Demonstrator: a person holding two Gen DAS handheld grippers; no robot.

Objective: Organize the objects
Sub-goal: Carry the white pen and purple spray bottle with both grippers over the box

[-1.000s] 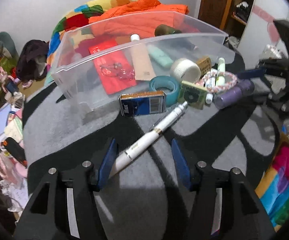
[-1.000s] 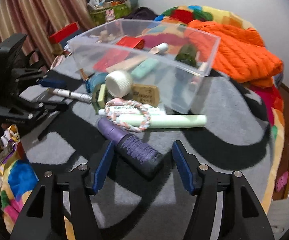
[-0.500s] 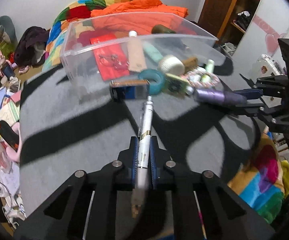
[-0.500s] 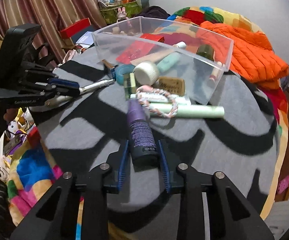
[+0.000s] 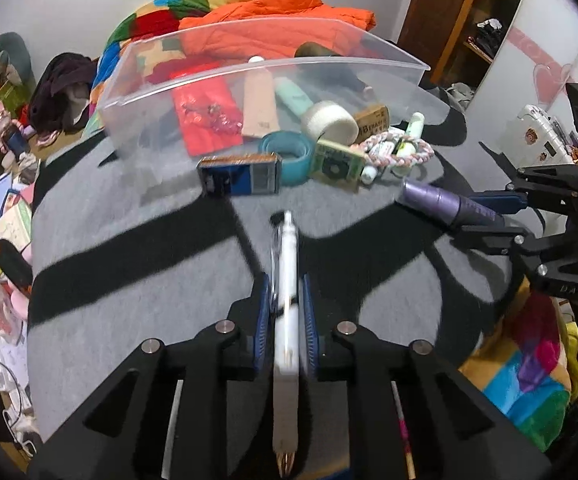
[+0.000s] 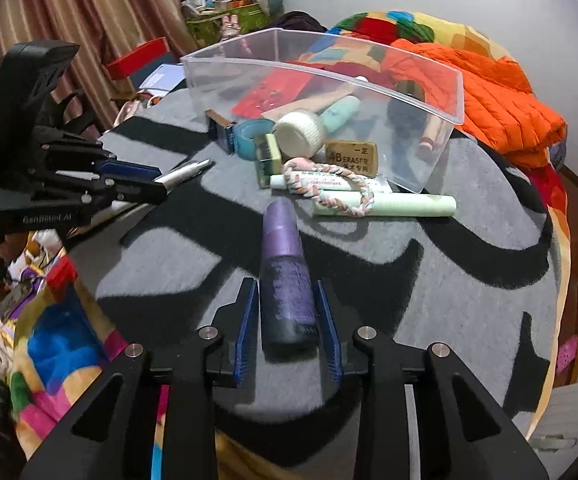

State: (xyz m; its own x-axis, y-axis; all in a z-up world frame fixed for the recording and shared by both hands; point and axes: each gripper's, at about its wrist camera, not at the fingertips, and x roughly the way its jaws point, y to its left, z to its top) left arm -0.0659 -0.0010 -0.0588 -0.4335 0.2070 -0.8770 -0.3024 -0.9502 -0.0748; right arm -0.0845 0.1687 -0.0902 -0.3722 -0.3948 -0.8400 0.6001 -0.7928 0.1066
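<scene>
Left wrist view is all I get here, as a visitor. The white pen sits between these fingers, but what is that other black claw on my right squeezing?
Observer: The right gripper is shut on a purple bottle, cap end pointing toward the clear bin.
Operator: Any writing on that tan block by the bin?
Observer: Yes, the eraser reads 4B ERASER.
Operator: What lies behind my own gripper?
Observer: Striped curtains and a red box stand behind the left gripper.
</scene>
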